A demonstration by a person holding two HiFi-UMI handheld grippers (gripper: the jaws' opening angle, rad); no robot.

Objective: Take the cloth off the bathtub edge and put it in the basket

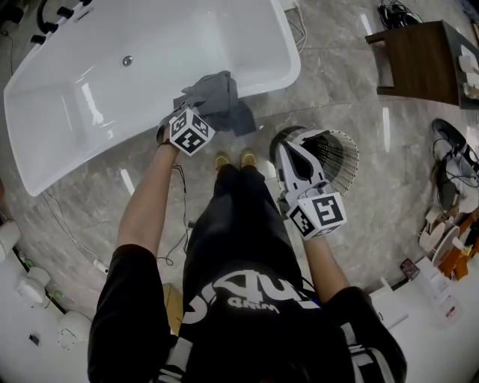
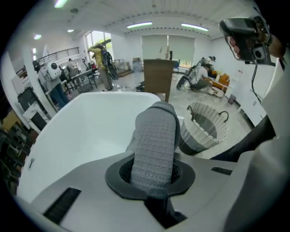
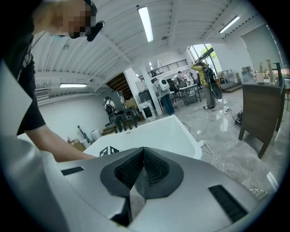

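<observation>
One soft, probably light cloth (image 2: 154,136) is being pinched by a thick fold between the left gripper's (image 2: 154,176) jaws, likely holding securely.

We look down on a glossy grey marble floor (image 1: 352,97). At the upper right of the head view stands a dark brown wooden table (image 1: 419,60), with black cables (image 1: 393,13) coiled near it at the top edge. A thin white cord (image 1: 99,263) trails across the floor at the lower left. In the right gripper view, long ceiling lights (image 3: 146,22) run overhead, and several people (image 3: 164,93) stand near desks in the far middle of the frame.
</observation>
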